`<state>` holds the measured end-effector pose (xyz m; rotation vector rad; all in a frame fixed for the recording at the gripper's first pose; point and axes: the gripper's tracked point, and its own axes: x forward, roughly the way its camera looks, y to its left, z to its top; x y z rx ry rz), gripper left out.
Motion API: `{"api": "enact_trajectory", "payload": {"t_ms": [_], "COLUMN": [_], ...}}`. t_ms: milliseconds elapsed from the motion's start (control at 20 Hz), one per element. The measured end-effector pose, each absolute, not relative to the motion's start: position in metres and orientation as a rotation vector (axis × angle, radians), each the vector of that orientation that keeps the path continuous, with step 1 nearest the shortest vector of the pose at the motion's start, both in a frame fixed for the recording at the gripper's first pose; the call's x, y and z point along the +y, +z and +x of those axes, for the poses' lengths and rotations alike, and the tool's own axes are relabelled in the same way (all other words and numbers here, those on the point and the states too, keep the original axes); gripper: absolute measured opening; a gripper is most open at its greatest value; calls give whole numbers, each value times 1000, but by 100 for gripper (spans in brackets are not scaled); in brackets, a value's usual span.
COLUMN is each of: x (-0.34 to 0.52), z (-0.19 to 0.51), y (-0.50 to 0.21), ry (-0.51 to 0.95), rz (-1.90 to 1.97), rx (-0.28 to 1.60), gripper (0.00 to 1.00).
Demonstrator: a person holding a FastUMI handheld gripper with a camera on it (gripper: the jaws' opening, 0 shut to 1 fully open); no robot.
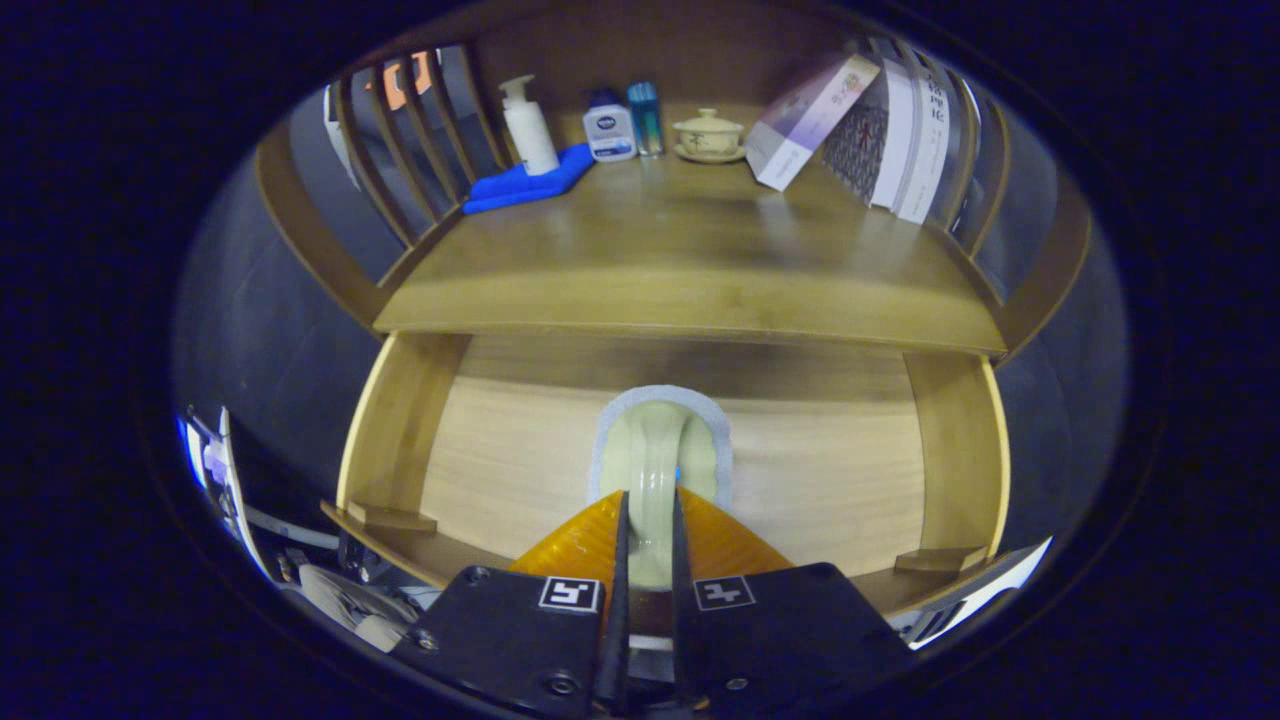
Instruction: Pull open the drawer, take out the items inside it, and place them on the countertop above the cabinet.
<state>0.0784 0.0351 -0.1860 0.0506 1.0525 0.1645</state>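
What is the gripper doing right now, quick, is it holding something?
Gripper: closed on the handle of the pale green brush, above the open drawer.

Drawer (500, 470): pale wood, pulled fully open beneath the bench (690, 270). Item (655, 455): pale green slipper-like object with grey edging, resting mid-drawer, its strap clamped between the gripper (648, 540) jaws.

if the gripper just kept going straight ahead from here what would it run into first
The gripper has its jaws shut on a pale green brush over the open drawer. Straight ahead, the brush would probably meet the drawer's back, under the countertop edge, first, though depth is hard to judge.
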Motion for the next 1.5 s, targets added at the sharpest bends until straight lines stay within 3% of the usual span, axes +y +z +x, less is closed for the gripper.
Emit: {"api": "enact_trajectory", "payload": {"t_ms": [300,650,1150,1500], "x": [42,39,34,36], "z": [89,162,262,285], "y": [-132,-96,-134,-142], "ry": [196,161,108,110], "rz": [52,102,81,81], "rx": [966,910,975,931], "gripper": [21,21,21,22]}}
